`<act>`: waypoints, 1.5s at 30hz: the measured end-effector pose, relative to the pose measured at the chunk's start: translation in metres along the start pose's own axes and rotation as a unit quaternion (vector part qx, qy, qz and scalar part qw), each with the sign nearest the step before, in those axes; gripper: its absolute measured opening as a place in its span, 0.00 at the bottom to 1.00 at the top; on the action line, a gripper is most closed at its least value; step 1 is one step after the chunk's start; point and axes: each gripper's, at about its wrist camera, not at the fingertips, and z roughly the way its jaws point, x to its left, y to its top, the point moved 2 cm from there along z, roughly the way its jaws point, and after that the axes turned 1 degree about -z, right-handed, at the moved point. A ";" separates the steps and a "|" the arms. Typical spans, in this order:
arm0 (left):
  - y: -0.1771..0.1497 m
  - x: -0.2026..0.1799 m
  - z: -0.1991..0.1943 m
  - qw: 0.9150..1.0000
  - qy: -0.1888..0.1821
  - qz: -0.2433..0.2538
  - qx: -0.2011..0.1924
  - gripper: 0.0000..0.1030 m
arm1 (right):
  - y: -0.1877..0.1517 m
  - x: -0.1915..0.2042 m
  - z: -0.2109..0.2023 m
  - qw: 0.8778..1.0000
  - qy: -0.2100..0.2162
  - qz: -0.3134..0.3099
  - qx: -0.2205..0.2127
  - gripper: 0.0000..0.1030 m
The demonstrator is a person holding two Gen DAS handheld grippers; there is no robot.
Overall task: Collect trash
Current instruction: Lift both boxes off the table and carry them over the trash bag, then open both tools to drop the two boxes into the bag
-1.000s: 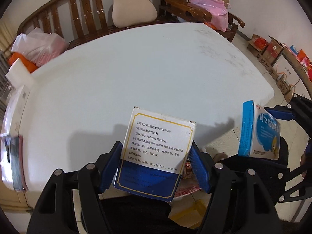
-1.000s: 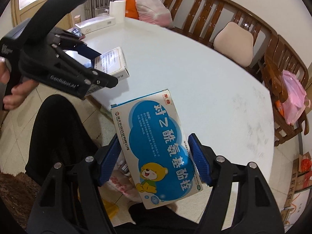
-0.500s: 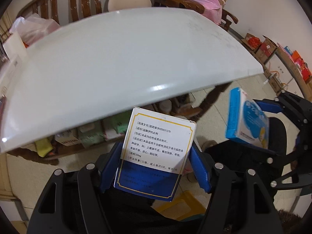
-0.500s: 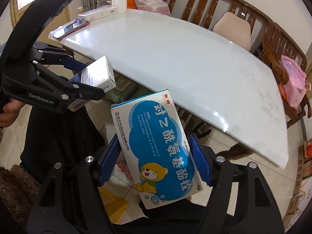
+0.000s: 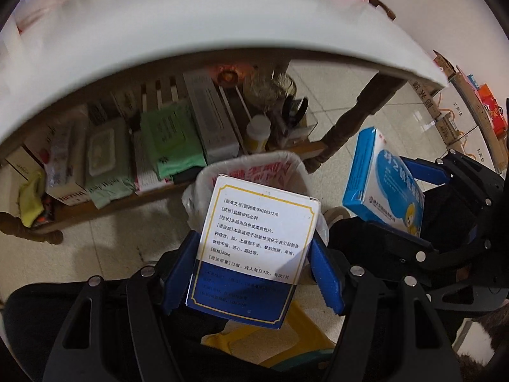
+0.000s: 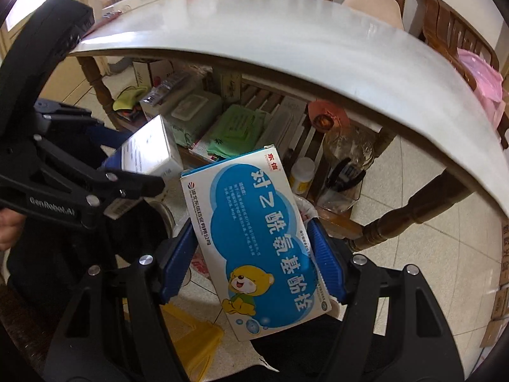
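My left gripper is shut on a white and dark-blue medicine box, held just over a bin lined with a white and red plastic bag on the floor. To its right, my right gripper is shut on a light-blue medicine box with a cartoon bear. That blue box also shows in the left wrist view, and the white box in the right wrist view at the left. Both boxes now hang below the white tabletop's edge. The bin is mostly hidden behind the boxes.
Under the table, a wooden shelf holds green wipe packs, a grey box, a small white bottle and a glass jar. A turned table leg stands right of the bin. Yellow plastic lies below the grippers. Cardboard cartons line the right wall.
Both grippers have sunk from above the tabletop to below its edge, each still carrying its box. The under-table shelf and the lined bin have come into view.
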 end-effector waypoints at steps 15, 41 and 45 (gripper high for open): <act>0.007 0.010 0.088 0.996 -0.020 -0.047 0.067 0.64 | -0.019 -0.018 0.091 0.998 -0.003 0.047 0.047 0.67; 0.008 0.025 0.196 0.979 -0.031 -0.105 0.174 0.64 | -0.040 -0.037 0.193 0.987 0.010 0.069 0.148 0.67; 0.008 0.024 0.207 0.976 -0.035 -0.112 0.182 0.65 | -0.044 -0.036 0.203 0.985 0.007 0.068 0.158 0.67</act>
